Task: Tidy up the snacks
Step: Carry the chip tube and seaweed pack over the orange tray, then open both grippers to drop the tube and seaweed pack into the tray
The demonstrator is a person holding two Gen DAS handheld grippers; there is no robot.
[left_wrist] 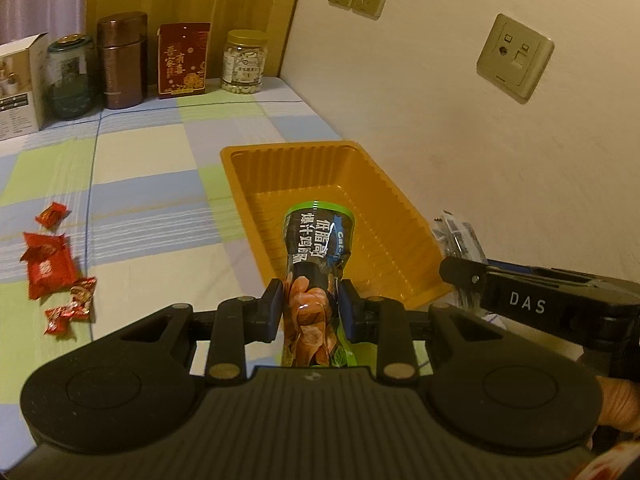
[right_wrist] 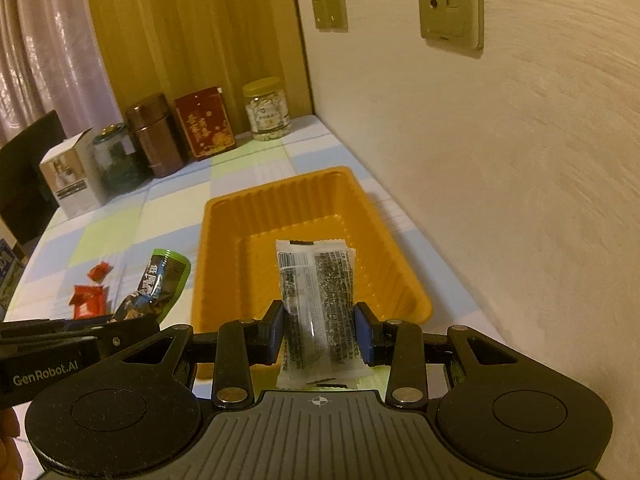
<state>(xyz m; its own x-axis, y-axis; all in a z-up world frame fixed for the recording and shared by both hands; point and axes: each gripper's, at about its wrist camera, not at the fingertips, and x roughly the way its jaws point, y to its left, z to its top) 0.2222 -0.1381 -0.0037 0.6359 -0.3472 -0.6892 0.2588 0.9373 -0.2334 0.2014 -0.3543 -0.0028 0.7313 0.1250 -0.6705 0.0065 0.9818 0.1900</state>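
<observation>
My left gripper [left_wrist: 310,304] is shut on a black and green chicken snack pouch [left_wrist: 318,248], held above the near end of the empty orange tray [left_wrist: 248,172]. My right gripper [right_wrist: 320,326] is shut on a clear packet with black print [right_wrist: 316,280], held over the near end of the same orange tray [right_wrist: 216,240]. The pouch [right_wrist: 154,284] and left gripper also show at the left of the right wrist view. The right gripper's arm [left_wrist: 532,300] and its packet [left_wrist: 456,236] show at the right of the left wrist view.
Several red candy wrappers [left_wrist: 52,268] lie on the checked cloth left of the tray. Along the back stand a white box [left_wrist: 20,88], a glass jar [left_wrist: 72,80], a brown canister [left_wrist: 122,60], a red box [left_wrist: 183,60] and a plastic jar [left_wrist: 245,62]. A wall [left_wrist: 460,140] runs close along the tray's right side.
</observation>
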